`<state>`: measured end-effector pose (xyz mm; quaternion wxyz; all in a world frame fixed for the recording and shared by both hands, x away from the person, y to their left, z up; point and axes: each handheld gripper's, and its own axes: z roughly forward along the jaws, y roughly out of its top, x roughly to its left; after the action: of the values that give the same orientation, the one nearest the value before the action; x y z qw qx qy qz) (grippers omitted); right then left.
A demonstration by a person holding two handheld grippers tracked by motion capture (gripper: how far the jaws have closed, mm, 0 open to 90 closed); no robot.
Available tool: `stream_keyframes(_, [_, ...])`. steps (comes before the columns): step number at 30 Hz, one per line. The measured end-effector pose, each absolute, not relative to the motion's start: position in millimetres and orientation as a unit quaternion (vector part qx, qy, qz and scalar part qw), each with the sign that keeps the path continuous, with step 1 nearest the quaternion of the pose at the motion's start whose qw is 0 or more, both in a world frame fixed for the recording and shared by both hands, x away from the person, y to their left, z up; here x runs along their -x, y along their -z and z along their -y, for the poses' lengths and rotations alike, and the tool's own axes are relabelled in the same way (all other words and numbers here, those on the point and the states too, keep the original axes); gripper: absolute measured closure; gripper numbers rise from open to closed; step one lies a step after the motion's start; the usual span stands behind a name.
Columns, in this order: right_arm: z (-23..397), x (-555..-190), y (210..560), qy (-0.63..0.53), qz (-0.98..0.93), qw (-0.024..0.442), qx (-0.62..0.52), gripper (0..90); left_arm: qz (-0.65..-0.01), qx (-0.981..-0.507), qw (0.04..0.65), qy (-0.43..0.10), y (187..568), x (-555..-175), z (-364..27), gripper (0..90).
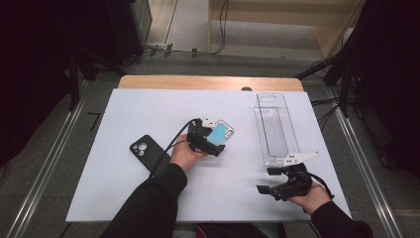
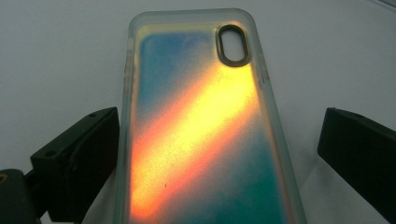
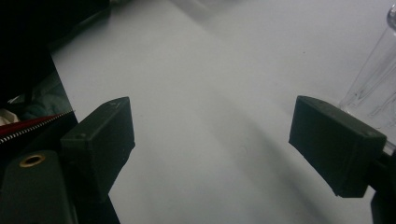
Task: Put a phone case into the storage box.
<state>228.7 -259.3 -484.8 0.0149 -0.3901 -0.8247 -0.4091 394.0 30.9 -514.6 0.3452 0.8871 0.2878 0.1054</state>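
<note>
A translucent phone case with a blue and orange sheen and an oval camera hole lies flat on the white table. In the high view the case sits near the table's middle. My left gripper hangs over the case's near end, jaws open on either side of it. In the left gripper view that gripper has its left jaw close beside the case edge and its right jaw well apart. My right gripper rests near the front right, and its open jaws hold nothing.
A black phone lies face down left of my left hand. A long clear plastic tray stands at the right, just beyond my right gripper, and its edge shows in the right gripper view. The table's front edge is near my right hand.
</note>
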Motion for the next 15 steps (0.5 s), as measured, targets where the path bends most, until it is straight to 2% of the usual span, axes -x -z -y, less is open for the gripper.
stream_keyframes(10, [259.1, -228.4, 484.8, 0.409, 0.825, 0.015, 0.39, 12.4, -0.304, -0.878, 0.344, -0.134, 513.8, -390.0, -32.3, 14.5])
stream_keyframes(15, [259.1, -228.4, 484.7, 0.408, 0.825, 0.015, 0.39, 12.3, -0.308, -0.874, 0.349, -0.137, 513.9, -389.6, -33.4, 16.7])
